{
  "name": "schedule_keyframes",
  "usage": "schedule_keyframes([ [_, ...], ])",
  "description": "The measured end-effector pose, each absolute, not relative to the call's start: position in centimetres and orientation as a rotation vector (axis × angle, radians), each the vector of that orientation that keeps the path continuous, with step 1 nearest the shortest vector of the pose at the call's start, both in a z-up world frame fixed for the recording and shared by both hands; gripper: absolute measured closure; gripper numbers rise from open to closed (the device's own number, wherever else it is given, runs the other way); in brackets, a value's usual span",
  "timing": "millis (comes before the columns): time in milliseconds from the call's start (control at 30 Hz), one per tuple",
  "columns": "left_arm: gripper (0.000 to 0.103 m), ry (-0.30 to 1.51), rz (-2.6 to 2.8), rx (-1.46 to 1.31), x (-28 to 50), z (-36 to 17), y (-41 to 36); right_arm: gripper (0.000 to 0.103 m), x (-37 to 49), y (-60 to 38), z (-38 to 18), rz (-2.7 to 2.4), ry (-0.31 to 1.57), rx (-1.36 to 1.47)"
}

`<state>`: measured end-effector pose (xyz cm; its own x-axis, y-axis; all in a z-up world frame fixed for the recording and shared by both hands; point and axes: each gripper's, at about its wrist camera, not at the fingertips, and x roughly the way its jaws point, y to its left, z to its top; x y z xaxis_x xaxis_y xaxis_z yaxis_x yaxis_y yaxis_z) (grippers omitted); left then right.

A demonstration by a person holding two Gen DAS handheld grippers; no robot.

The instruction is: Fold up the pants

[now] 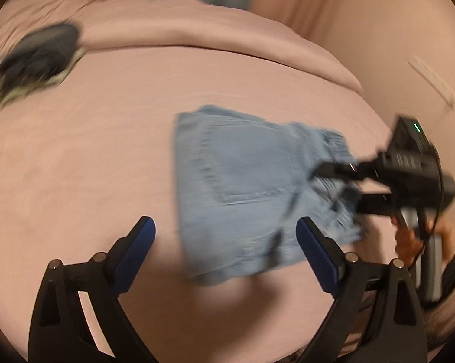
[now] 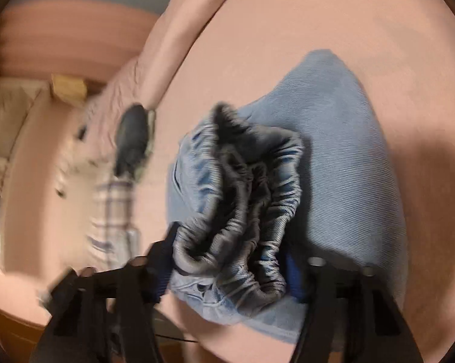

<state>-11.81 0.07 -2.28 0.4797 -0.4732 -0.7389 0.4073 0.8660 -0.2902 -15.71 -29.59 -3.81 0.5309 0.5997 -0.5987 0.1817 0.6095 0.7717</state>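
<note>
The light blue denim pants (image 1: 242, 187) lie folded into a compact bundle on a pink bed sheet (image 1: 91, 166), roughly in the middle of the bed, with a back pocket facing up in the left wrist view. The left tongs (image 1: 225, 233) hang above the near edge of the bundle with their blue-padded fingers (image 1: 136, 248) spread wide — nothing is between them, and only the right-hand pad overlaps the cloth in the picture. The right tongs (image 1: 330, 184) reach in from the right side of that view, held by a hand (image 1: 414, 236), and their black fingers sit at the gathered elastic waistband (image 2: 242, 205). In the right wrist view the bunched waistband fills the gap between the two fingers (image 2: 164, 260) of the right tongs (image 2: 230, 269), which stand partly apart; the blur and the cloth hide the pads, so whether they press on the fabric cannot be told. Beyond the pants, toward the far left of the bed, a dark garment (image 1: 37, 60) lies in a heap on something pale — well apart from the denim. A thick roll of pink bedding (image 1: 197, 27) runs along the far side of the bed, and a pale checked cloth (image 2: 112, 211) shows at the bed's edge in the right wrist view.
</note>
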Motion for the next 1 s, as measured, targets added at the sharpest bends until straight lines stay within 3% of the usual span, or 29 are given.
schedule_keyframes([
  [200,0.008,0.97,-0.522,-0.154,-11.3,-3.6,1.3,0.066,-15.7,-29.1,-1.6,0.261,0.958,0.769],
  [367,0.008,0.983,-0.558,-0.174,-10.8,-3.2,0.1,0.066,-18.1,-31.6,0.7,0.223,0.862,0.719],
  [600,0.008,0.99,-0.561,-0.121,-10.1,-3.3,-3.0,0.066,-19.0,-34.1,-3.9,0.123,0.949,0.728],
  [667,0.008,0.99,-0.556,-0.095,-10.0,-3.2,-3.6,0.066,-19.2,-34.4,-4.3,0.135,0.951,0.73],
  [900,0.008,0.99,-0.548,-0.032,-9.7,-3.3,-4.6,0.045,-19.6,-34.9,-1.3,0.041,0.936,0.601],
  [1000,0.008,0.984,-0.548,0.001,-9.6,-3.5,-5.1,0.044,-20.0,-34.8,0.4,-0.003,0.887,0.519],
])
